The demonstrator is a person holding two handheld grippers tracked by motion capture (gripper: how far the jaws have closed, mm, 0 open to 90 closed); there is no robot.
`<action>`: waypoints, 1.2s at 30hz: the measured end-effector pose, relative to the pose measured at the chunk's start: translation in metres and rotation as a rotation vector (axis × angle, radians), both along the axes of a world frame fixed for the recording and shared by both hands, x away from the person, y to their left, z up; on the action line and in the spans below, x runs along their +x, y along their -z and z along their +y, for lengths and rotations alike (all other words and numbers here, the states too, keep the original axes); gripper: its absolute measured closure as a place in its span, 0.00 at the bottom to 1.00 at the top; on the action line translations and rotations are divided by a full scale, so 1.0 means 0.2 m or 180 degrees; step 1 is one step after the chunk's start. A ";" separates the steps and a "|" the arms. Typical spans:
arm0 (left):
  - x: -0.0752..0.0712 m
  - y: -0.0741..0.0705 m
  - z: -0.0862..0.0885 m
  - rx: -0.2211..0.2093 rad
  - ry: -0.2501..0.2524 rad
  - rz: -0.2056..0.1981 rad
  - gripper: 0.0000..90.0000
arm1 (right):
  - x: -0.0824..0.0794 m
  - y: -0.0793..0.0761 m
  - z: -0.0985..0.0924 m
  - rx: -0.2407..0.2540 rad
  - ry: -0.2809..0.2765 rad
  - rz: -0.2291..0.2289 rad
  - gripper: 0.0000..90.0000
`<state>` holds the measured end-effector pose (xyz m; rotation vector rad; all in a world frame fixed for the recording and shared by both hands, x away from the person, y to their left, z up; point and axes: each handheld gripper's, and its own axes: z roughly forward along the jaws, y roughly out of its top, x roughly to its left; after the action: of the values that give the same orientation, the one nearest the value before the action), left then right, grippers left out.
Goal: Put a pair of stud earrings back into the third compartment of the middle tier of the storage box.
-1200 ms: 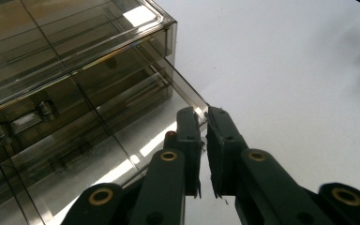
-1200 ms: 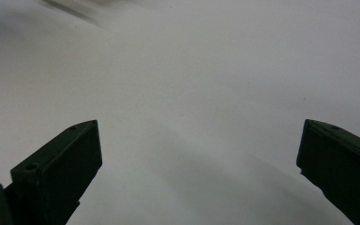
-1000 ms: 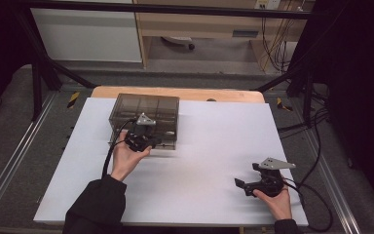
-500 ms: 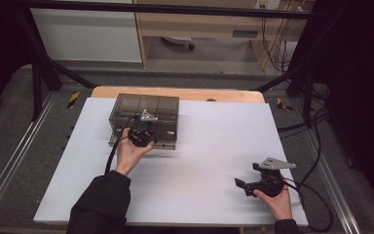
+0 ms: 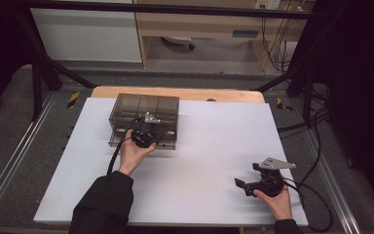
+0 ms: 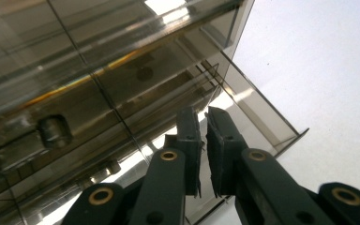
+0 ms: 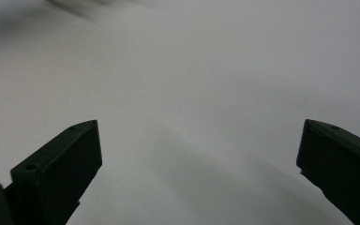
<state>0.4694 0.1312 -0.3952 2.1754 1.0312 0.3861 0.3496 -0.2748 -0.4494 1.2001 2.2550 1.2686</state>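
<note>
- Nearest, by the front right corner of the white table (image 5: 199, 195): right gripper (image 5: 247, 185) in the right hand (image 5: 276, 199), resting low over the bare top, jaws pointing toward the table's middle.
- Jaws of that gripper spread wide in the right gripper view (image 7: 197, 159), nothing between them, plain white surface beneath.
- Cable (image 5: 316, 204) looping from it along the right edge.
- Farther in, left of the middle: dark sleeve (image 5: 102, 202) coming up from the front edge, left hand (image 5: 132, 152) open-palmed under the left gripper (image 5: 148, 131).
- Left gripper set against the near side of the smoky see-through box (image 5: 143, 119), grey plate on top.
- In the left gripper view, its jaws (image 6: 202, 150) drawn nearly together, a thin slit left between the pads; cannot tell whether a thin edge of the box is caught there.
- Jaw tips close on the box's clear wall (image 6: 122, 84), with dividers and a round knob showing through it.
- Box standing toward the back left corner of the white top, well apart from the right gripper.
- Beyond the box, a strip of wooden board (image 5: 224, 93) along the back edge.
</note>
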 end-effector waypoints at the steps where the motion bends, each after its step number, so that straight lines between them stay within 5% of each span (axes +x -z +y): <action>1: 0.00 0.00 0.00 -0.0003 0.0004 0.0019 0.92 | 0.00 0.00 0.00 0.0010 0.0001 0.0003 0.01; 13: 0.00 0.02 -0.01 -0.0012 0.0034 -0.0001 0.90 | 0.00 0.00 0.00 0.0001 -0.0002 0.0000 0.01; 32: -0.14 -0.10 0.04 -0.0167 0.0187 -0.0204 0.52 | 0.00 0.00 0.00 0.0004 0.0005 -0.0004 0.01; 36: -0.18 -0.11 0.05 -0.0111 0.0215 -0.0272 0.44 | 0.00 0.00 0.00 0.0006 0.0006 -0.0002 0.01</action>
<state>0.4342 0.1416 -0.3735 2.1376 0.9091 0.4228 0.3493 -0.2752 -0.4492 1.2019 2.2523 1.2706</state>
